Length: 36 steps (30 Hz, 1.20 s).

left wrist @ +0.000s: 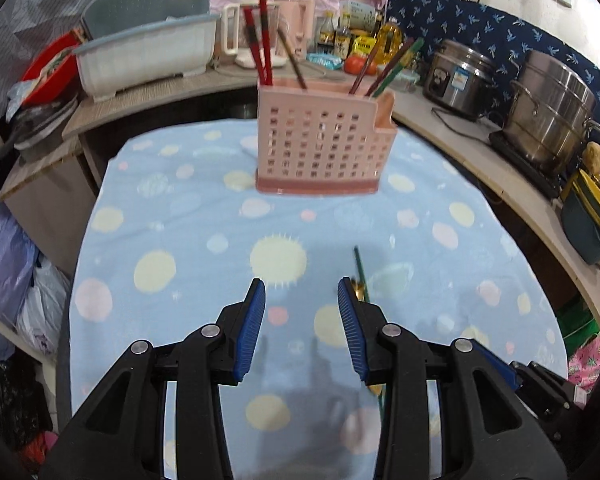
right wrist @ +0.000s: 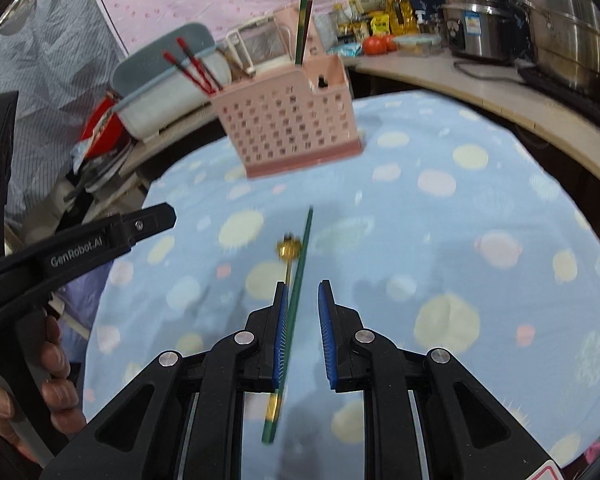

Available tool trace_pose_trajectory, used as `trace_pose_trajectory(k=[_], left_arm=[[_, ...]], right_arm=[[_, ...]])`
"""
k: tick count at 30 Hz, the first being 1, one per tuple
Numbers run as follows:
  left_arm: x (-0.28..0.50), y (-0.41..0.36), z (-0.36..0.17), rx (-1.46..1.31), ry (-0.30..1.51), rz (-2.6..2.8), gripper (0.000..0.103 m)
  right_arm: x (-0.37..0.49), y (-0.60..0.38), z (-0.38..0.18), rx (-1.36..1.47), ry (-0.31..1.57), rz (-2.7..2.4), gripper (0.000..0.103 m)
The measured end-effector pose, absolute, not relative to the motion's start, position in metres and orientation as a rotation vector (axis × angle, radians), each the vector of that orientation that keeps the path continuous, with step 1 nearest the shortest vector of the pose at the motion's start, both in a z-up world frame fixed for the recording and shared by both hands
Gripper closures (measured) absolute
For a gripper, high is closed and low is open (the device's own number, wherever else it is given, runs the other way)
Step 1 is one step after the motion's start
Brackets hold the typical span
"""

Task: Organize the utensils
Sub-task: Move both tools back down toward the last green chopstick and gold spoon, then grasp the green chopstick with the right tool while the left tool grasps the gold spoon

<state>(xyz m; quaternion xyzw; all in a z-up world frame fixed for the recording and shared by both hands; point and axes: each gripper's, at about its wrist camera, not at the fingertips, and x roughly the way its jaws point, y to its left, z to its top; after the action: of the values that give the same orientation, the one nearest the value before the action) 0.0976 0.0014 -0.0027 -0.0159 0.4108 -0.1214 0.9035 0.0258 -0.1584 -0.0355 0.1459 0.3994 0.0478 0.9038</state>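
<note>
- Tongs first: the right gripper [right wrist: 303, 336] has its jaws narrowly parted around a green chopstick [right wrist: 296, 308], which lies against the left pad alone; no clamp is visible.
- Beside the chopstick, at 11 o'clock, lies a gold-headed utensil [right wrist: 288, 254], both flat on the dotted cloth [right wrist: 440, 216], probably awaiting pickup.
- The left gripper [left wrist: 302, 328] hangs half open and empty.
- Farthest, at 12 o'clock, stands the pink holder [left wrist: 320, 152], upright so chopsticks drop in.

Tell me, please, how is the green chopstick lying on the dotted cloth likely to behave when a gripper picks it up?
The green chopstick looks thin, straight and rigid, so it should stay stiff and weigh little. Its narrow, smooth shaft could slip or pivot between the pads if gripped off-centre. Lying on the soft blue cloth beside a gold utensil, it probably will not roll far.
</note>
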Motion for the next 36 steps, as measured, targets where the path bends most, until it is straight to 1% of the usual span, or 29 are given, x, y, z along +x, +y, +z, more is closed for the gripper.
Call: trace_pose_trajectory(k=[5, 13, 19, 22, 27, 32, 36], left_arm=[[0.084, 0.01, -0.032, -0.044, 0.912, -0.236, 0.067], [0.069, 0.019, -0.057, -0.049, 0.966, -0.223, 0.067], [0.063, 0.018, -0.067, -0.052, 0.984, -0.229, 0.067], [0.062, 0.016, -0.069, -0.049, 0.986, -0.236, 0.067], [0.06, 0.011, -0.07, -0.049, 0.987, -0.253, 0.067], [0.059, 0.003, -0.072, -0.048, 0.993, -0.274, 0.067], [0.061, -0.008, -0.072, -0.046, 1.002, -0.294, 0.065]], right_arm=[[0.008, -0.139, -0.06, 0.274, 0.894, 0.139, 0.086], [-0.003, -0.116, -0.084, 0.248, 0.955, 0.185, 0.086], [-0.007, -0.113, -0.087, 0.209, 0.936, 0.174, 0.088], [-0.008, -0.113, -0.087, 0.191, 0.929, 0.164, 0.092], [-0.009, -0.124, -0.088, 0.219, 0.916, 0.143, 0.095], [-0.01, -0.144, -0.086, 0.266, 0.898, 0.104, 0.096], [-0.01, -0.159, -0.084, 0.296, 0.882, 0.071, 0.096]])
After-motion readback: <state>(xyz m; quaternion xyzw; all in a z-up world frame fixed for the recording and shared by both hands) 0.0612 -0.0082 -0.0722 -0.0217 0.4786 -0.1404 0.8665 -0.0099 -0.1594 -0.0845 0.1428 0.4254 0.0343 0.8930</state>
